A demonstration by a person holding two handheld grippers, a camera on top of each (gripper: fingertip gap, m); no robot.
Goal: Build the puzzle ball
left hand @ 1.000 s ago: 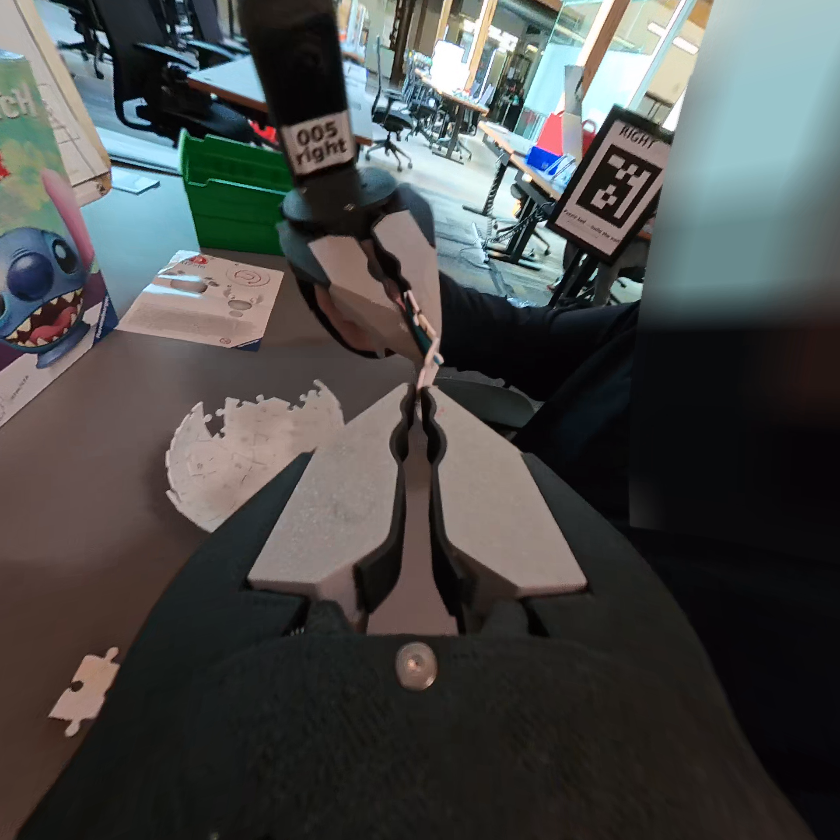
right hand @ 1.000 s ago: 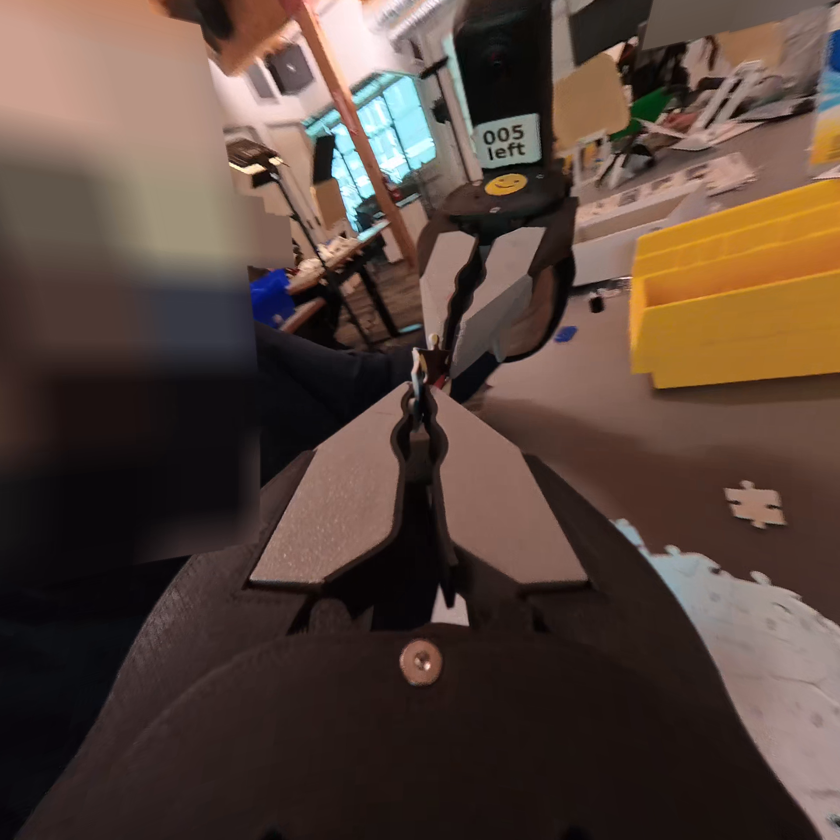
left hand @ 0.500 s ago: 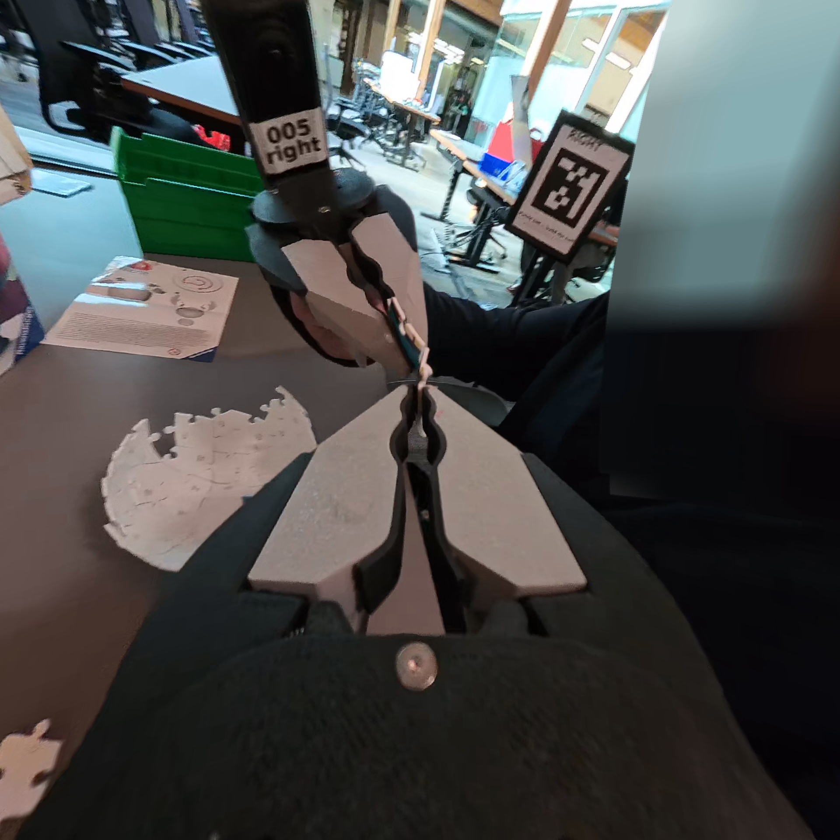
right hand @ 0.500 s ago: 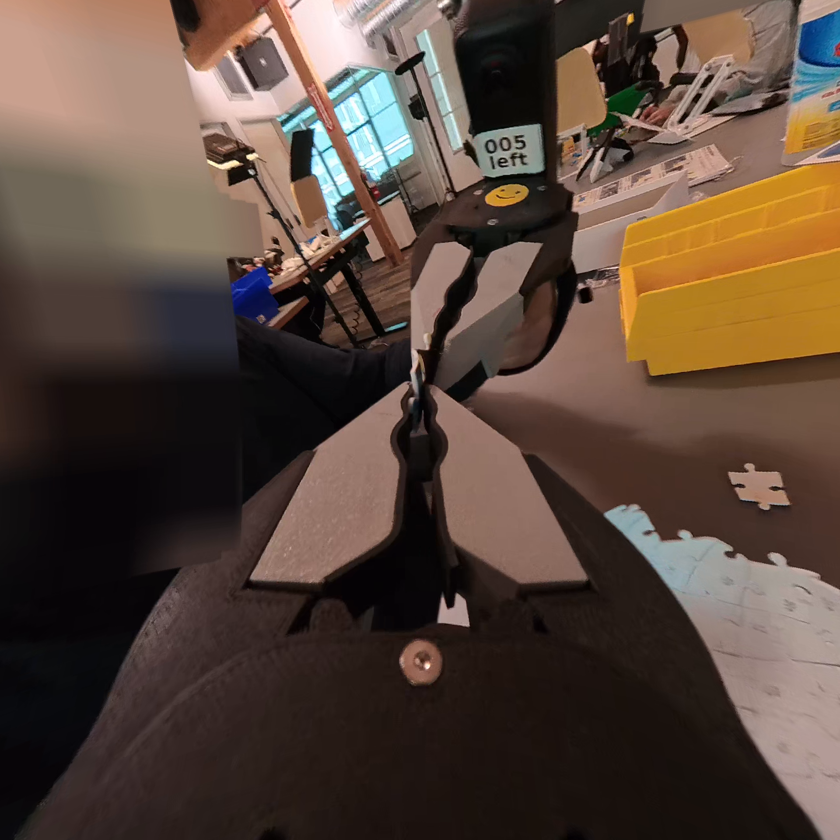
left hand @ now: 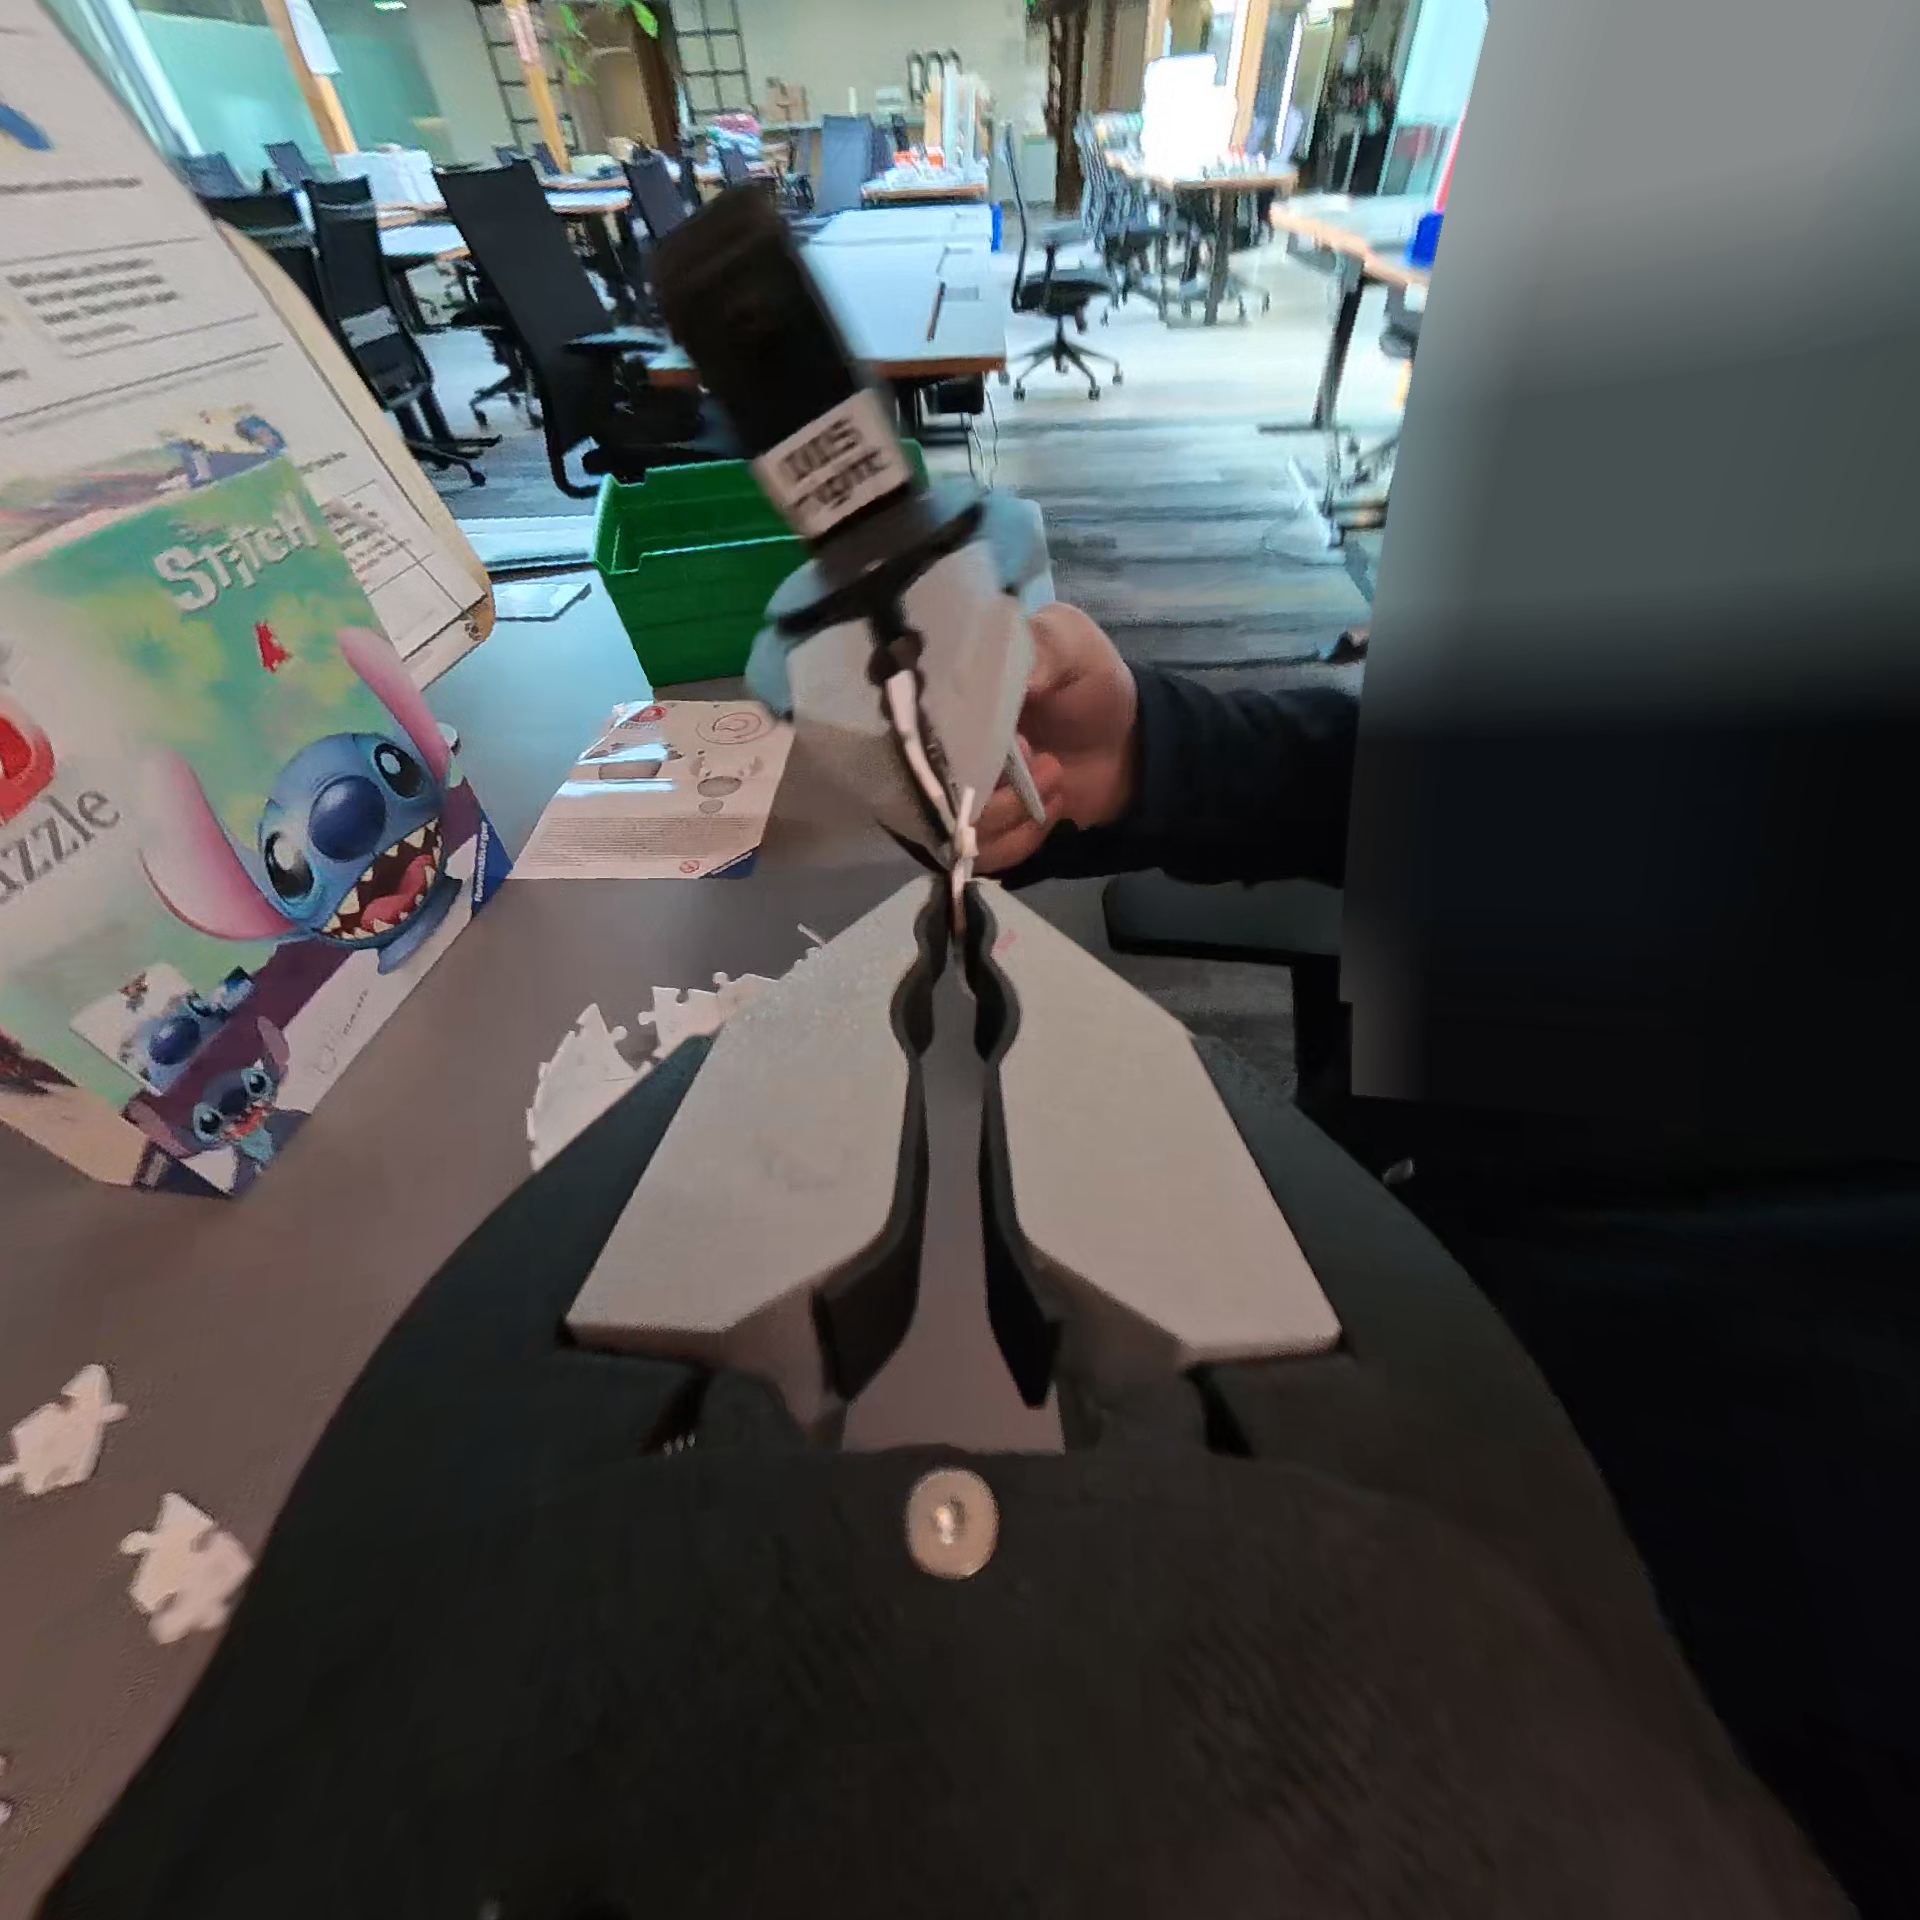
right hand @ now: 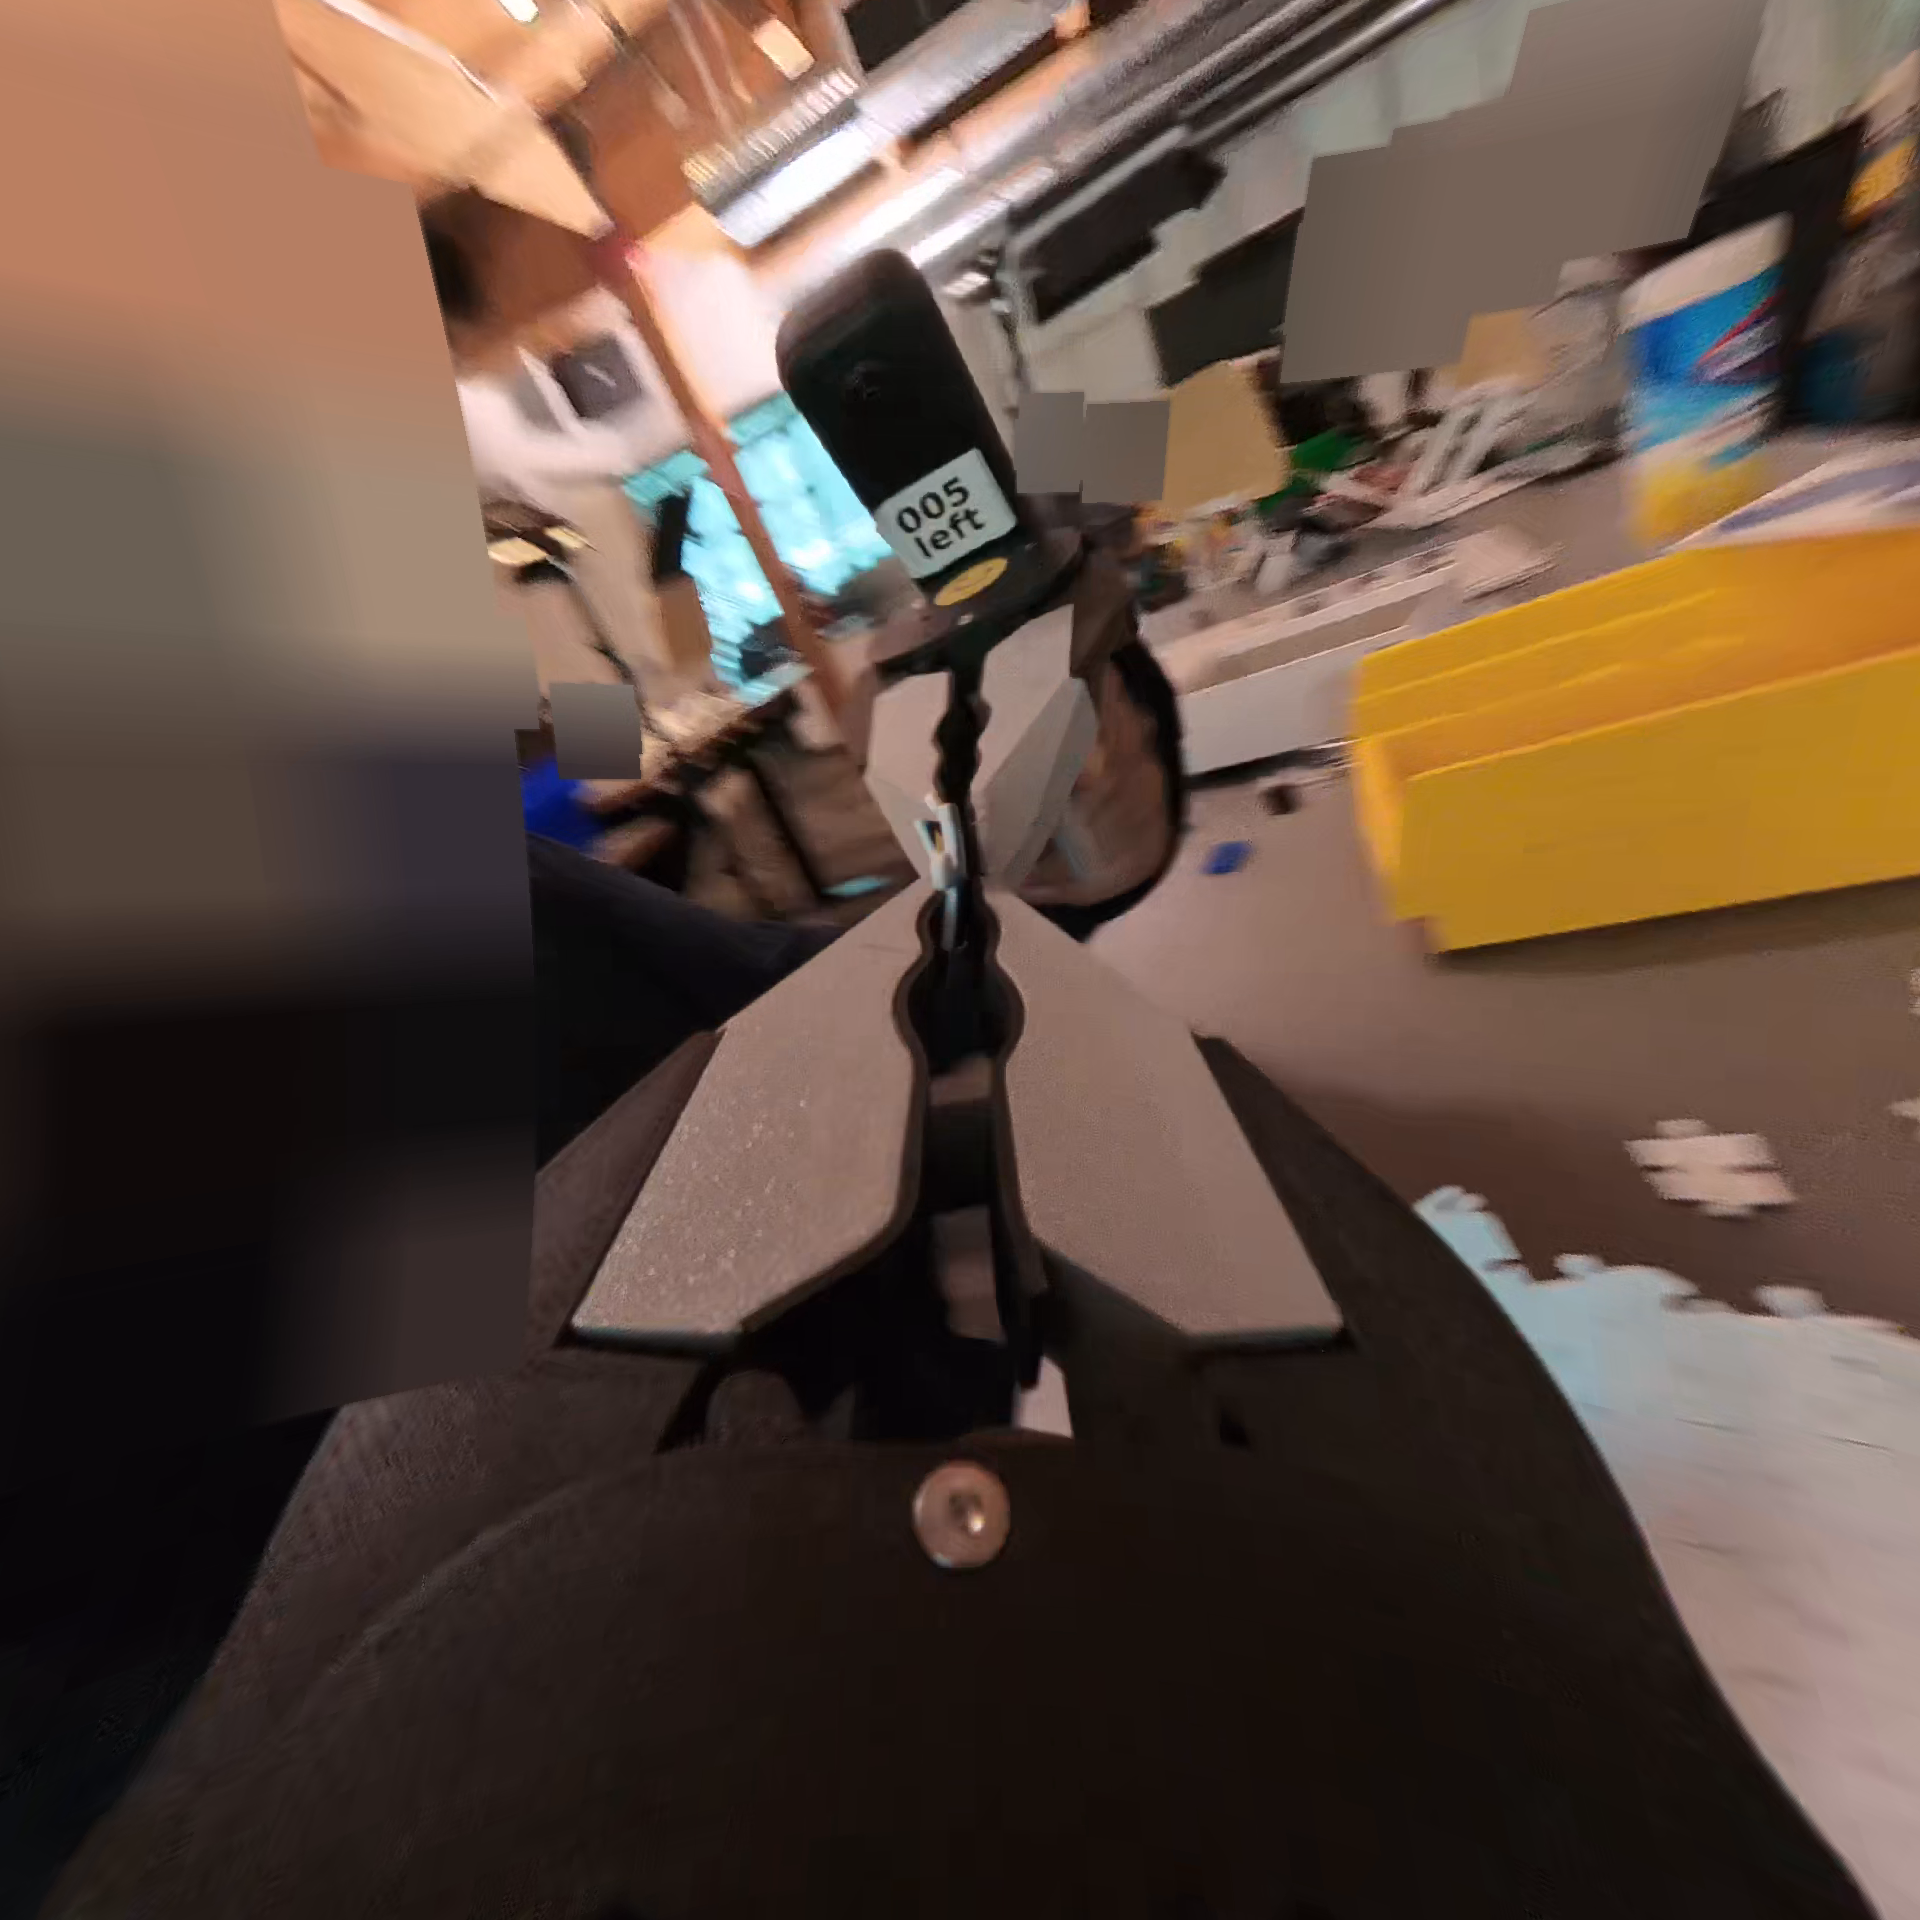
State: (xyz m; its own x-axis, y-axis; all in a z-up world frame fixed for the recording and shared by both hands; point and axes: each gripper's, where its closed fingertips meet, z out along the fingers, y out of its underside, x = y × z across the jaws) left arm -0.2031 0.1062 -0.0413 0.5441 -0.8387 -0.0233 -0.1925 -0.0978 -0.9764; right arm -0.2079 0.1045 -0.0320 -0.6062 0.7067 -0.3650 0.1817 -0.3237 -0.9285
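With the left gripper (left hand: 961,902) and right gripper (left hand: 954,831) each pinched on a thin piece (left hand: 964,871) tip to tip in mid-air — the half-built shell (left hand: 623,1049) lies on the table (left hand: 436,1091) below-left — align the tabs squarely, then press gently together.

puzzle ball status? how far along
Done: one curved assembled section lies on the table. In hand: left gripper and right gripper, both shut, press small pieces together tip to tip. Left: loose pieces lie unjoined, and no closed ball is visible.
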